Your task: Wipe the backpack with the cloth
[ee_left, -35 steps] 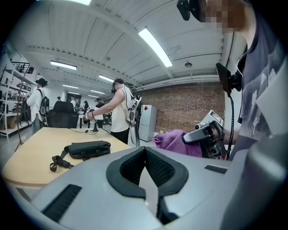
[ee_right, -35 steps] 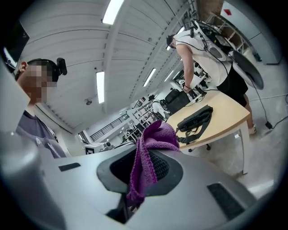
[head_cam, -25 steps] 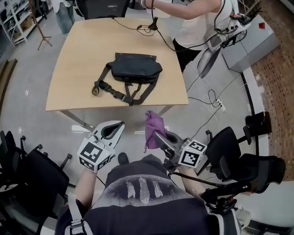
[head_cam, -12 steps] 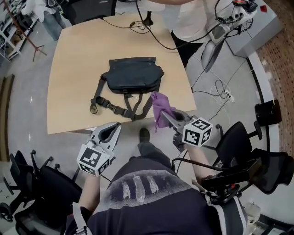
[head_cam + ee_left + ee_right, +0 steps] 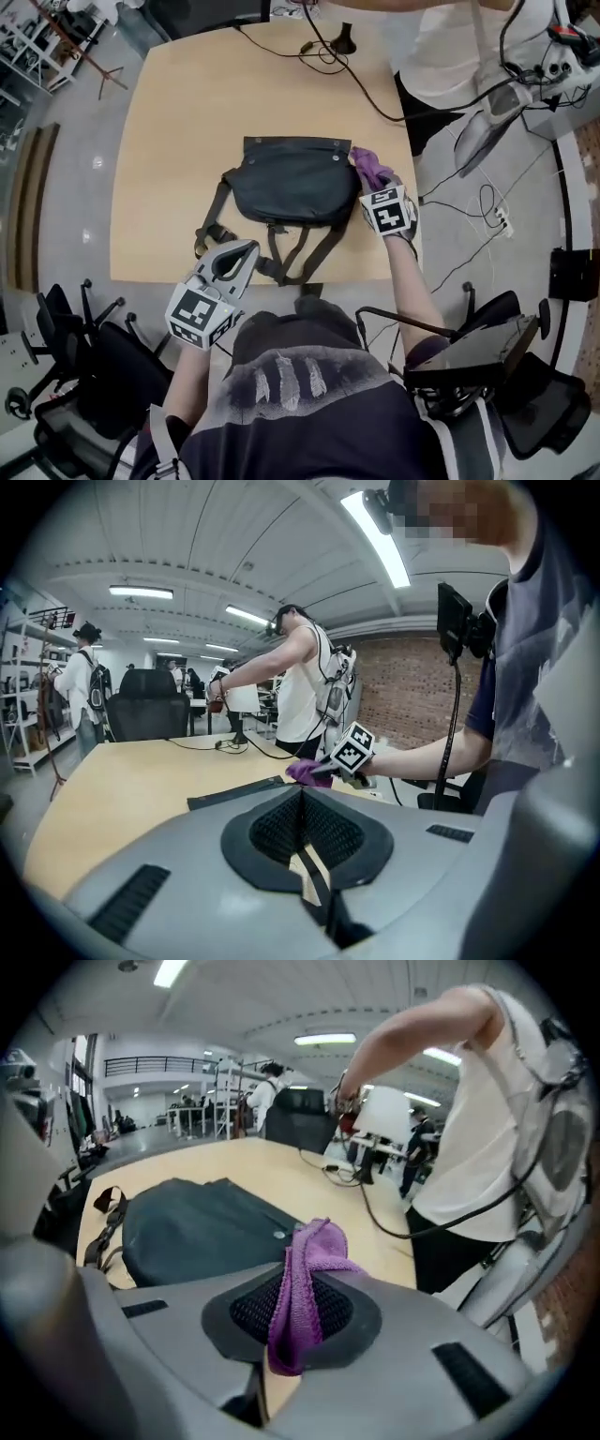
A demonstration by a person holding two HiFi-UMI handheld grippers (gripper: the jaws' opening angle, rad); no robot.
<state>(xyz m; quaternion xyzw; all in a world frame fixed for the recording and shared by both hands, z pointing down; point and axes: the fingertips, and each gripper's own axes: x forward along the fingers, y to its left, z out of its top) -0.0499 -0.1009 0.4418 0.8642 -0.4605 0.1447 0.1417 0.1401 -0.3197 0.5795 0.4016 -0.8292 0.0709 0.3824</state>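
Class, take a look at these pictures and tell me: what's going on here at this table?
A person holds a gripper in each hand over a wooden table. The right gripper has its jaws shut on a purple cloth, held at the right-hand edge of a dark backpack. Whether the cloth touches it is unclear. The left gripper, jaws together and empty, waits near the table's front edge.

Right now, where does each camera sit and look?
Head view: person's head, looking down at dark grey fabric backpack, left gripper, right gripper, own torso.
Left gripper view: on that gripper, facing across the wooden table; shut jaws show.
Right gripper view: on that gripper, facing the backpack; jaws clamp purple cloth.
All three share backpack and cloth.
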